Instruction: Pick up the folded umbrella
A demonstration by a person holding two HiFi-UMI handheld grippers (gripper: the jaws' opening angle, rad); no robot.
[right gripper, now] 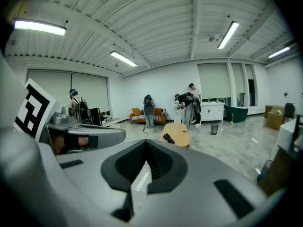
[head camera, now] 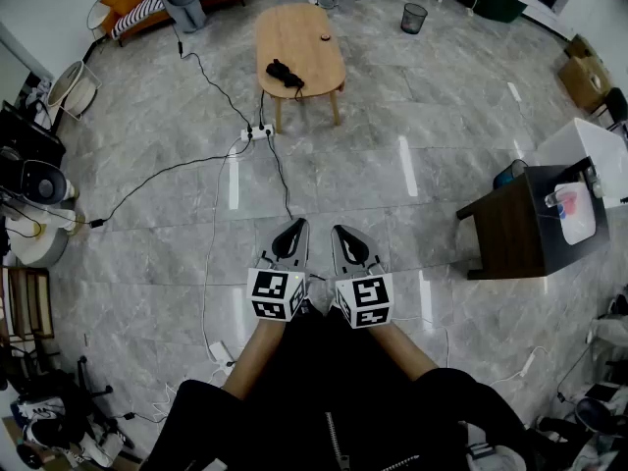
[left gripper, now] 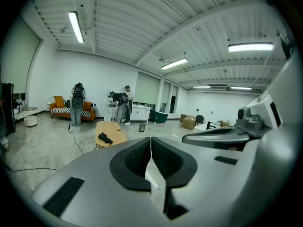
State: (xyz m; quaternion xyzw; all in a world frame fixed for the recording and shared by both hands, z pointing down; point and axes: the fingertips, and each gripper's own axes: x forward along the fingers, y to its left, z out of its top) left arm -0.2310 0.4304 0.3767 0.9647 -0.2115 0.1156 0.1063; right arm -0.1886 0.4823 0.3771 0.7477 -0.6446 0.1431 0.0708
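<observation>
Umbrella [head camera: 285, 74] lay folded on the table [head camera: 304, 27], on its near-left part, close to the near edge; nothing touched it. Left gripper [head camera: 290, 238] and right gripper [head camera: 351, 246] hung side by side well short of the table, tilted slightly down, noses toward it; both had their jaws closed together with nothing between them. Risks as I read it: the jaws needed opening before the reach, else closed tips would just shove the umbrella, and that near the edge it could roll off the table; it looked like a soft black bundle, so a pinch on loose fabric or a strap rather than the body could slip on the lift; a cable [head camera: 280, 175] ran over the floor from the power strip [head camera: 259, 131] at the table's near leg straight toward the grippers, with another trailing off to the table's left, so the walk-in could snag a foot; a small dark item [head camera: 326, 37] sat on the table beyond the umbrella, apart from it, a problem only if the approach overshot. Counts: umbrella one; table one; grippers two; power strip one; floor cables near the table at least two; small item on the table one; bin [head camera: 414, 18] one, beyond the table to its right.
</observation>
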